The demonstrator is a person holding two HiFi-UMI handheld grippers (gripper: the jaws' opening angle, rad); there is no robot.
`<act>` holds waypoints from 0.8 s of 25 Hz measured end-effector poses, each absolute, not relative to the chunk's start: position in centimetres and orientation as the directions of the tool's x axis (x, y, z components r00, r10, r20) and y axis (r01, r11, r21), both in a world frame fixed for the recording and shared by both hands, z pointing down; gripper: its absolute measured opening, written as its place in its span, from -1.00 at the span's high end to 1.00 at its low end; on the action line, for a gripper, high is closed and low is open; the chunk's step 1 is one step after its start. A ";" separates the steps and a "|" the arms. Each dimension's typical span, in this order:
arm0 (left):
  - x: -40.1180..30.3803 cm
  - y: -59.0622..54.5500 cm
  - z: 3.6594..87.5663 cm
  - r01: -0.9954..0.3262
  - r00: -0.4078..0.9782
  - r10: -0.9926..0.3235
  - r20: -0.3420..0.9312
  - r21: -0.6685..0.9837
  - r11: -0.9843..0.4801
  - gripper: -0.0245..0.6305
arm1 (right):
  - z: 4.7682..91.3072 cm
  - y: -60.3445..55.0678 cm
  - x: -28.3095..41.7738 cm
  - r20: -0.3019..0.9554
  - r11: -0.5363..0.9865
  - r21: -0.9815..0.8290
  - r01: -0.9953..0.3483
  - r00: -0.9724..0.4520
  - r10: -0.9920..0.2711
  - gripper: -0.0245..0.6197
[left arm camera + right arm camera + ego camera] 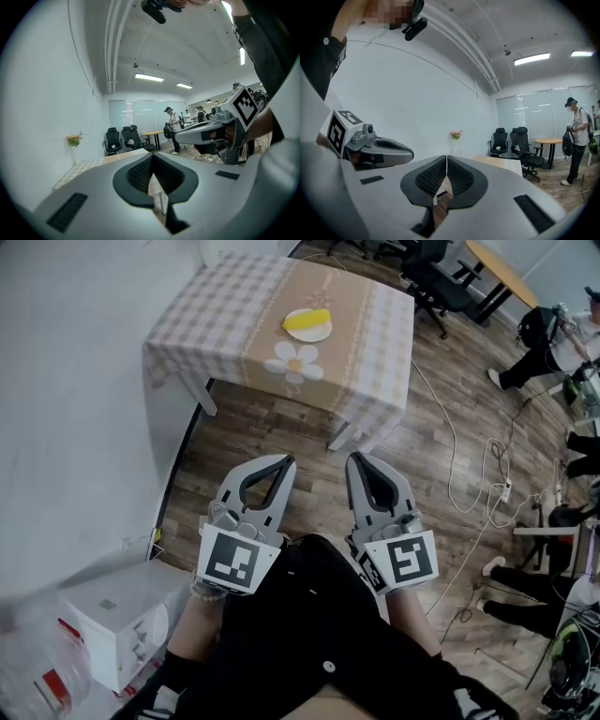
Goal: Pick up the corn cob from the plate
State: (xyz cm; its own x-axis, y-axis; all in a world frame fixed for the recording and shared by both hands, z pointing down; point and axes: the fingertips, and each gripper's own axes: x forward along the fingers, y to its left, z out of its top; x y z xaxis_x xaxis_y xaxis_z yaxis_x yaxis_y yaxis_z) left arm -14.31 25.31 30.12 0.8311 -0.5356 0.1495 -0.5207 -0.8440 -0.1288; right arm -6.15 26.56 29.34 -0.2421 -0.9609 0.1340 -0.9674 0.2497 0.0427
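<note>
Corn cob [309,319] on small white plate [313,337], approx mid of checked-cloth bench [234,306], just beyond daisy print [298,362]. Lies w/ long axis across head view, right end tipped slightly away. Untouched, not yet lifted.

Well apart from both tools, w/ wood floor [281,427] and bench's near edge in between. Straight ahead of them, up-frame in head view, roughly on the line betw. the two.

Left tool [278,463]: jaws together, nothing betw. pads. Confirmed in left gripper view: left tool [153,158] closed tip to tip, bench visible beyond. Right tool [360,461]: likewise closed & empty; in right gripper view, right tool [446,160] w/ pads meeting at tip. Both low, near person's body, side by side, pointing toward bench.

Judged: approach phase only, task barely begun. Sits a touch nearer left tool's line, but close to even, so an either-hand job. Needs a step fwd to bench, jaws opened first, then a close across the short width, coming in from near side, square to long axis. Risk: rolling on plate if nudged at one end.
</note>
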 end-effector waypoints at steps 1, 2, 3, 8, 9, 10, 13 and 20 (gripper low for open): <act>-14.5 25.3 30.0 -0.520 0.832 -0.535 0.144 -0.129 -0.844 0.90 | 29.3 26.5 -6.4 0.133 0.249 0.044 -0.968 -0.241 -0.961 0.79; -14.7 25.3 29.9 -0.519 0.834 -0.534 0.140 -0.130 -0.845 0.90 | 29.3 26.5 -6.6 0.131 0.248 0.046 -0.968 -0.240 -0.962 0.79; -14.9 25.4 29.9 -0.518 0.835 -0.533 0.138 -0.131 -0.845 0.90 | 29.3 26.5 -6.9 0.130 0.248 0.048 -0.968 -0.240 -0.962 0.79; -15.9 25.8 30.3 -0.515 0.837 -0.529 0.137 -0.126 -0.848 0.90 | 29.3 27.0 -8.1 0.129 0.243 0.062 -0.968 -0.234 -0.964 0.79; -16.0 25.9 30.3 -0.513 0.839 -0.527 0.138 -0.125 -0.849 0.90 | 29.3 27.1 -8.2 0.131 0.241 0.064 -0.968 -0.231 -0.964 0.79; -16.0 25.8 30.4 -0.510 0.840 -0.524 0.138 -0.124 -0.851 0.90 | 29.4 27.1 -8.2 0.133 0.240 0.065 -0.969 -0.230 -0.964 0.79; -15.9 25.6 30.3 -0.501 0.847 -0.515 0.134 -0.123 -0.857 0.90 | 29.5 26.8 -8.1 0.138 0.237 0.065 -0.969 -0.226 -0.964 0.79; -15.0 23.7 30.5 -0.506 0.843 -0.520 0.134 -0.128 -0.853 0.90 | 29.7 24.8 -7.3 0.139 0.245 0.078 -0.966 -0.233 -0.963 0.79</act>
State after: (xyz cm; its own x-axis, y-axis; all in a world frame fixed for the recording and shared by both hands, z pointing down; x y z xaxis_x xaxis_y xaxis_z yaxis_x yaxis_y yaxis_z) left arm -15.00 23.69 30.49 0.8434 -0.5203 0.1341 -0.5058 -0.8531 -0.1284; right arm -7.29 24.81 29.68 -0.2327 -0.9626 0.1387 -0.9664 0.2449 0.0784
